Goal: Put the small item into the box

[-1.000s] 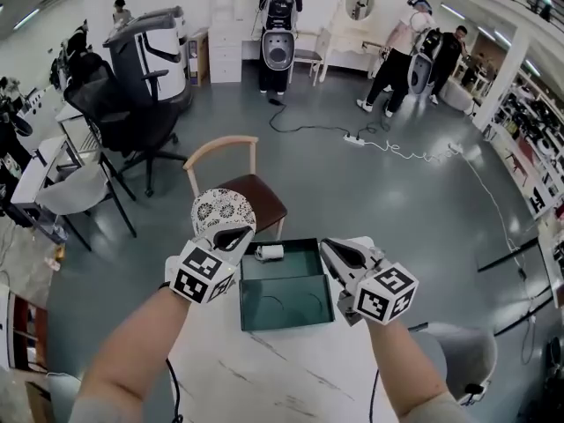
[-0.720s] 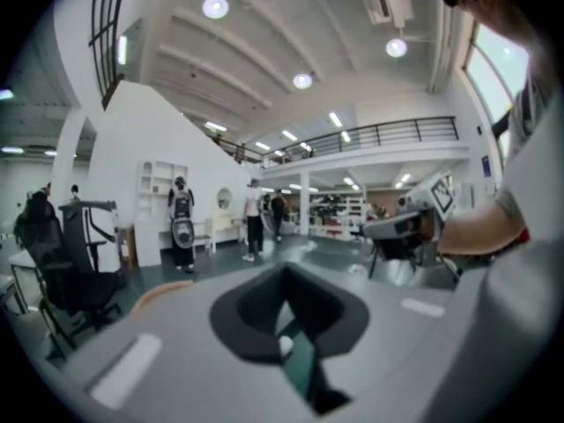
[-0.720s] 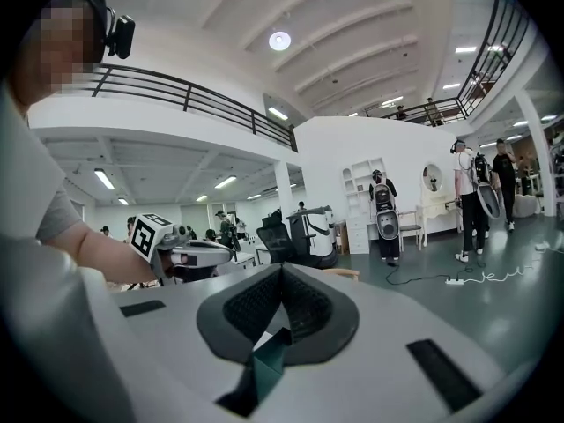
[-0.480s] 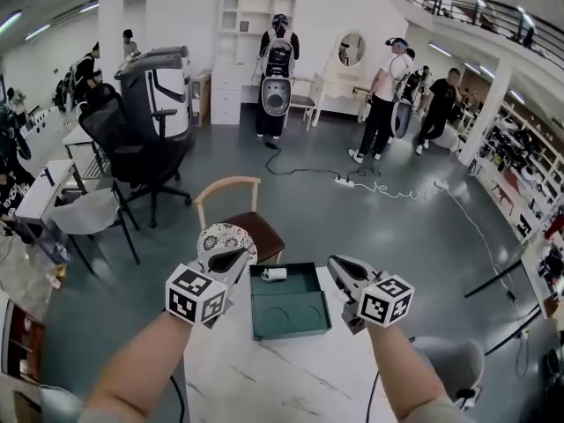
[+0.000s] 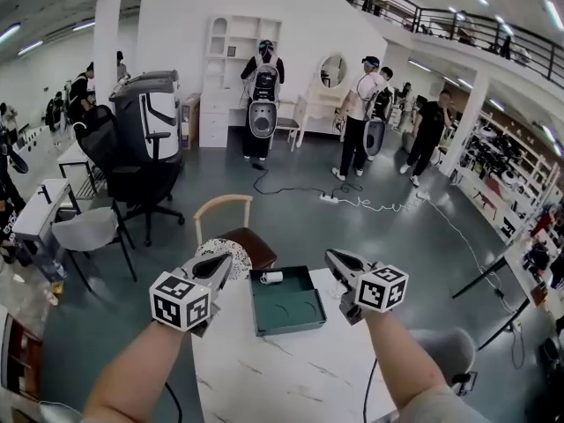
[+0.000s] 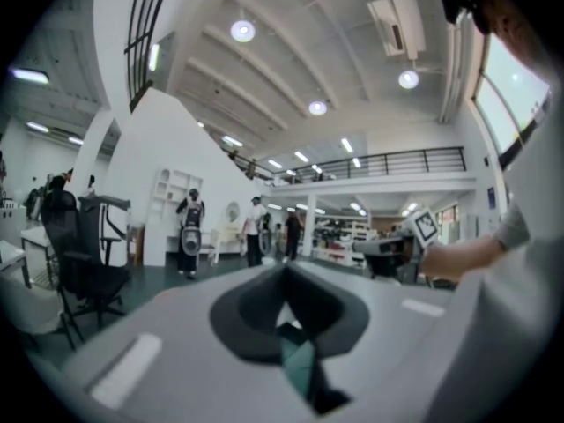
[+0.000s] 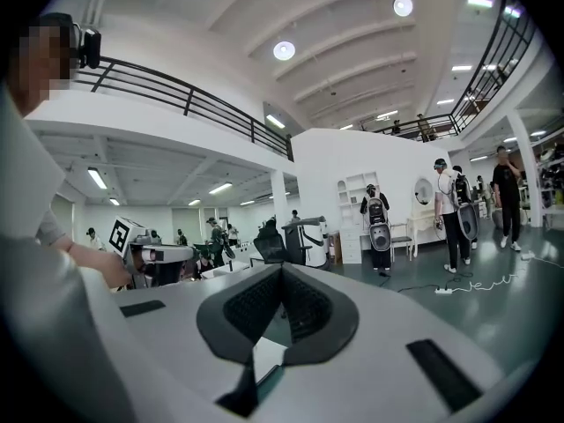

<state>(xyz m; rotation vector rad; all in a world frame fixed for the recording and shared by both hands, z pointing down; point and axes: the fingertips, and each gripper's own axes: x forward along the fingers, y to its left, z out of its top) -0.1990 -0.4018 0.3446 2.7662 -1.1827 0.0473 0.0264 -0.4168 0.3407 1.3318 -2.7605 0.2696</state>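
Small white roll (image 5: 271,277) lies inside the open green box (image 5: 286,314), at its far edge, on the white counter (image 5: 291,377). Left tool (image 5: 224,263) is just left of the box, right tool (image 5: 333,258) just right, and the roll sits between them, apart from both. Left tool is pressed together and empty. Right tool looks pressed together too, also empty.

A white, marble-veined table (image 5: 291,373) with a smooth sheen carries a matt dark-green box (image 5: 291,308). Behind it stands a chair (image 5: 254,243) of pale bent wood, its brown seat faintly glossy. The grey floor (image 5: 300,223) shines. The right gripper (image 7: 281,270) is matt grey plastic with ribbed black pads (image 7: 305,307).
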